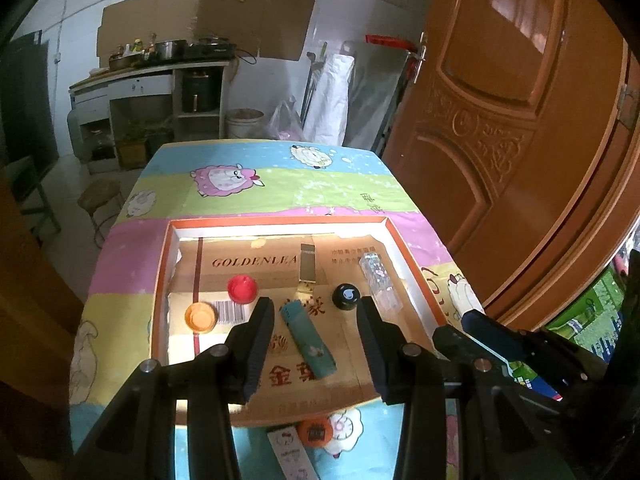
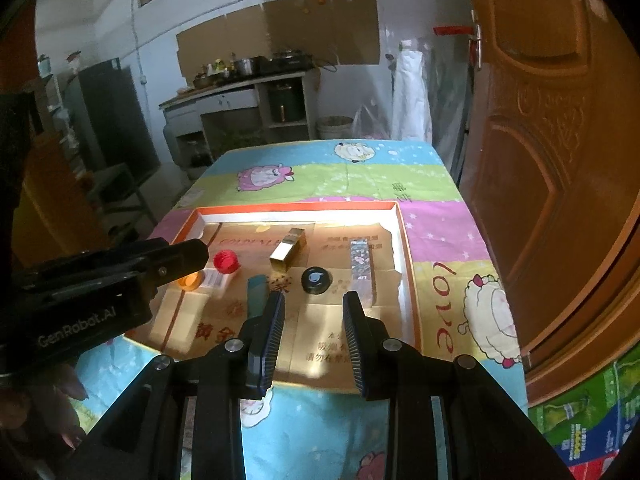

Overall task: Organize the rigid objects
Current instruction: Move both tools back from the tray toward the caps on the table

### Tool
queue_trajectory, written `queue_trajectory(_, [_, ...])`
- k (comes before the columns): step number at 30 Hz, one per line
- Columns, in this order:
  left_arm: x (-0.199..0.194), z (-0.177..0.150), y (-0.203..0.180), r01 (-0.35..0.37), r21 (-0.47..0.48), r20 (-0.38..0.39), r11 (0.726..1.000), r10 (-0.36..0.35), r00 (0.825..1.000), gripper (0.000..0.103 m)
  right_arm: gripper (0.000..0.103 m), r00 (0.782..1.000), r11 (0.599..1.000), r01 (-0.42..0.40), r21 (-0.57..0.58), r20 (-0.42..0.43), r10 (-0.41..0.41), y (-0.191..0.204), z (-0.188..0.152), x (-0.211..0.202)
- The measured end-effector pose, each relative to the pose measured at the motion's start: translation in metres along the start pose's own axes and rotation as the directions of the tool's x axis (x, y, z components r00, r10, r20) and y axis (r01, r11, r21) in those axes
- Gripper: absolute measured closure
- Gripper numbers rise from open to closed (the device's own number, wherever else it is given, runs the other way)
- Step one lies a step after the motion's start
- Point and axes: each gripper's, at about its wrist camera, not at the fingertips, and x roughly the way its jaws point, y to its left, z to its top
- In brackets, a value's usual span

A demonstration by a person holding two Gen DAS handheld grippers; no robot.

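A shallow cardboard box lid (image 1: 412, 252) with an orange rim lies on the table. In it lie a teal lighter (image 1: 308, 338), a red cap (image 1: 241, 288), an orange cap (image 1: 200, 317), a black round lid (image 1: 345, 297), a gold rectangular case (image 1: 307, 264) and a clear glittery case (image 1: 378, 280). My left gripper (image 1: 314, 310) is open and empty, its fingers either side of the lighter and above it. My right gripper (image 2: 314, 304) is open and empty over the box's near part, near the black lid (image 2: 316, 280). The lighter (image 2: 256, 294) is partly hidden behind its left finger.
An orange cap (image 1: 316, 432) and a white patterned case (image 1: 290, 456) lie on the cartoon tablecloth (image 1: 260, 176) in front of the box. A brown door (image 1: 520, 120) stands close on the right. A stool (image 1: 98, 200) and kitchen counter (image 1: 148, 76) are beyond the table.
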Motion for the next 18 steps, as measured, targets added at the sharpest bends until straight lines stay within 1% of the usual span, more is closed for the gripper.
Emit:
queue_trajectory(11, [-0.030, -0.023, 0.013, -0.009, -0.034, 0.014, 0.999, 0.009, 1.000, 0.060, 0.072, 1.000, 1.000, -0.007, -0.024, 0.004, 0.007, 0.018, -0.021, -0.029])
queue_trajectory(18, [-0.045, -0.046, 0.020, -0.008, -0.037, 0.019, 0.999, 0.009, 1.000, 0.060, 0.072, 1.000, 0.999, -0.017, -0.037, -0.002, 0.017, 0.027, -0.039, -0.041])
